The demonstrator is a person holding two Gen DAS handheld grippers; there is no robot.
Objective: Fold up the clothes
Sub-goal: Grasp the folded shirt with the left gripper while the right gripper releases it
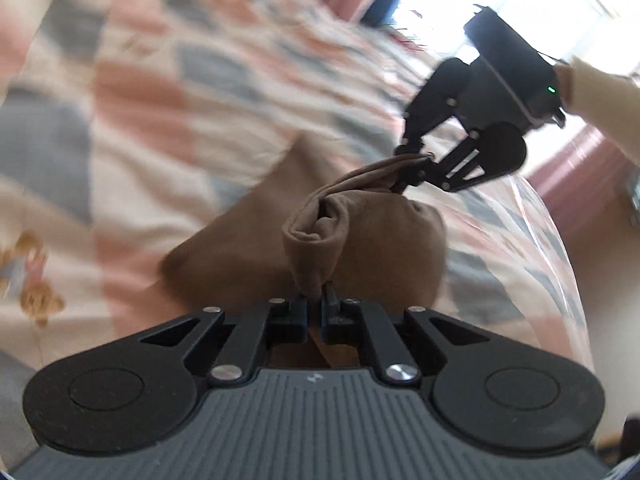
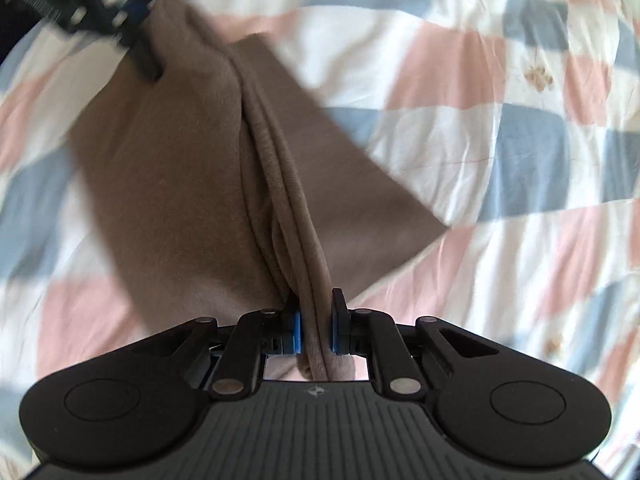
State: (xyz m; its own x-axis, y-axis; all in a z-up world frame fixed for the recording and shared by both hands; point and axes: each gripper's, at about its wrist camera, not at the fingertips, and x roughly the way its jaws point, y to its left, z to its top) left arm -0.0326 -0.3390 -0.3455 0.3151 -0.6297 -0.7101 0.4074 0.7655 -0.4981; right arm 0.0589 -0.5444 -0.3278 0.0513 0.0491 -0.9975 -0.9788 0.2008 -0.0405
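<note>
With both tools clamped on bunched edge folds, the brown garment (image 2: 180, 168) hangs lifted above the checked bedsheet (image 2: 500, 152), left gripper (image 1: 315, 300) and right gripper (image 2: 314, 312) pinching opposite ends, likely so the cloth stays taut for a fold.

**Both claws clamped**

Left claw (image 1: 315, 294): fingers nearly together, pinching brown cloth (image 1: 312, 240). Right claw (image 2: 316, 308): blue-padded fingers closed on a bunched edge of it. Pale sleeve (image 1: 600, 96) behind right claw.
</note>
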